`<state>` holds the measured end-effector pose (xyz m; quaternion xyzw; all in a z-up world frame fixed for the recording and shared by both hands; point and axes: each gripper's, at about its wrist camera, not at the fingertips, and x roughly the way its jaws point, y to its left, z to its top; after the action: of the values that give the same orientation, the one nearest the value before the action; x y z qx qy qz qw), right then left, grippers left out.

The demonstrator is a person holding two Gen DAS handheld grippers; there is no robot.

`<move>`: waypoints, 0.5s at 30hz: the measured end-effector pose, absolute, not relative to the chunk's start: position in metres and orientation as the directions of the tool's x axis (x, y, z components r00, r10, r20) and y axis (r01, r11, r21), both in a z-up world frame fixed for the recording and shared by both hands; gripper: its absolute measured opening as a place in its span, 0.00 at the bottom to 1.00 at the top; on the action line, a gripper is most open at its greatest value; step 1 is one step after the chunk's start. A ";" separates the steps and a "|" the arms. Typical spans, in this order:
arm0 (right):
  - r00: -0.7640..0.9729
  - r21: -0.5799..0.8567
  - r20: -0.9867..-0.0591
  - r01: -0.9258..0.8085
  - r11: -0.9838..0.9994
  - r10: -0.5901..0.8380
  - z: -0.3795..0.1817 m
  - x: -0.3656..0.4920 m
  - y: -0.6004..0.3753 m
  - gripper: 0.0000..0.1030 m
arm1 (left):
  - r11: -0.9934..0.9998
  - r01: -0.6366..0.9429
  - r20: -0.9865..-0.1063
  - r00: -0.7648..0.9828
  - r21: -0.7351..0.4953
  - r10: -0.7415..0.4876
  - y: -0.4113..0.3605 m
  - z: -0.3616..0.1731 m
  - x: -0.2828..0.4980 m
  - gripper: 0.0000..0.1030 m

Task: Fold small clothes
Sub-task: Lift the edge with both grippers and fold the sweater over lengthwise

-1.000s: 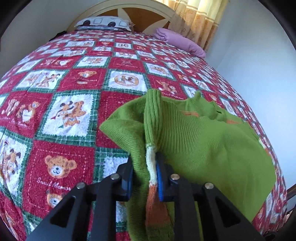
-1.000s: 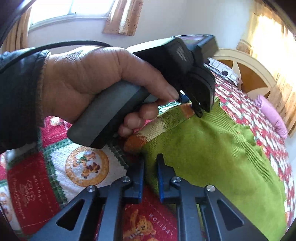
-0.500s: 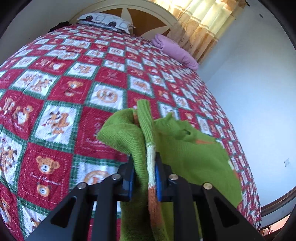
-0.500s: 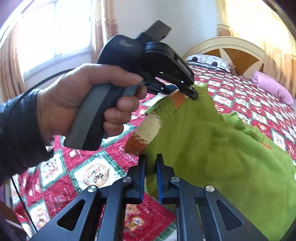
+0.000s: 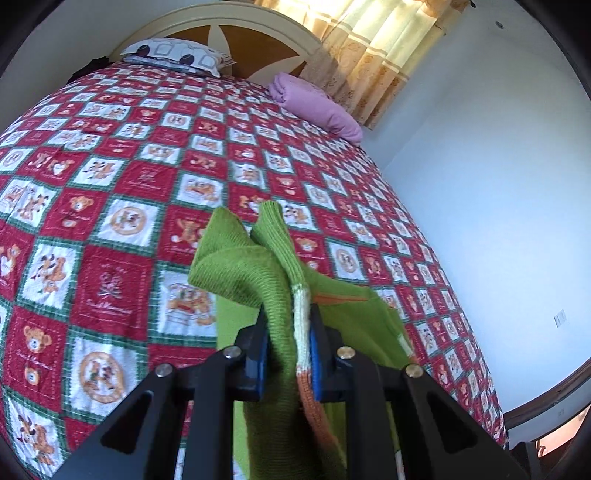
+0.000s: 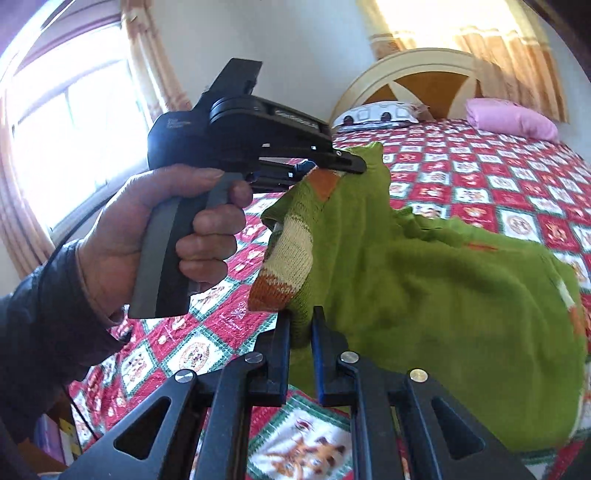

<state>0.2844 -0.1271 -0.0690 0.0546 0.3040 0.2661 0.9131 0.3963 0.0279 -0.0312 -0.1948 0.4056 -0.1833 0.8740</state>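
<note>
Both jaws were clamped on the green sweater [image 6: 424, 295]: left gripper [image 5: 287, 354] on its striped hem, right gripper [image 6: 300, 347] alongside, lifted over the quilt's [image 5: 110, 221] near edge. Thin bites of knit might slip, dropping it crooked.

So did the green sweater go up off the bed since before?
Yes. The green sweater has risen: earlier it spread across the quilt, now its pinched edge hangs bunched above it, with more quilt showing beyond.

Sunlit curtains [image 5: 373, 55] flank a bed's arched headboard [image 5: 236, 33] between pale walls [image 5: 498, 177].
</note>
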 end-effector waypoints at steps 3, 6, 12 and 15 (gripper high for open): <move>0.682 0.291 -0.515 -0.431 0.854 0.519 -0.061 0.276 -0.150 0.09 | 0.851 0.186 -0.630 0.599 -0.491 -0.495 0.010 -0.024 0.396 0.18; 0.687 0.326 -0.508 -0.406 0.854 0.520 -0.057 0.270 -0.172 0.09 | 0.844 0.217 -0.623 0.590 -0.491 -0.514 -0.011 -0.017 0.397 0.18; 0.699 0.393 -0.507 -0.333 0.857 0.504 -0.061 0.264 -0.214 0.09 | 0.831 0.277 -0.626 0.555 -0.482 -0.548 -0.055 -0.015 0.402 0.18; 0.704 0.430 -0.509 -0.291 0.855 0.496 -0.067 0.261 -0.236 0.09 | 0.826 0.300 -0.632 0.536 -0.477 -0.560 -0.079 -0.019 0.404 0.18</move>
<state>0.2611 -0.2363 -0.0670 0.1605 0.3183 0.2165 0.9089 0.4042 -0.0785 -0.0190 -0.1576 0.4121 -0.2493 0.8621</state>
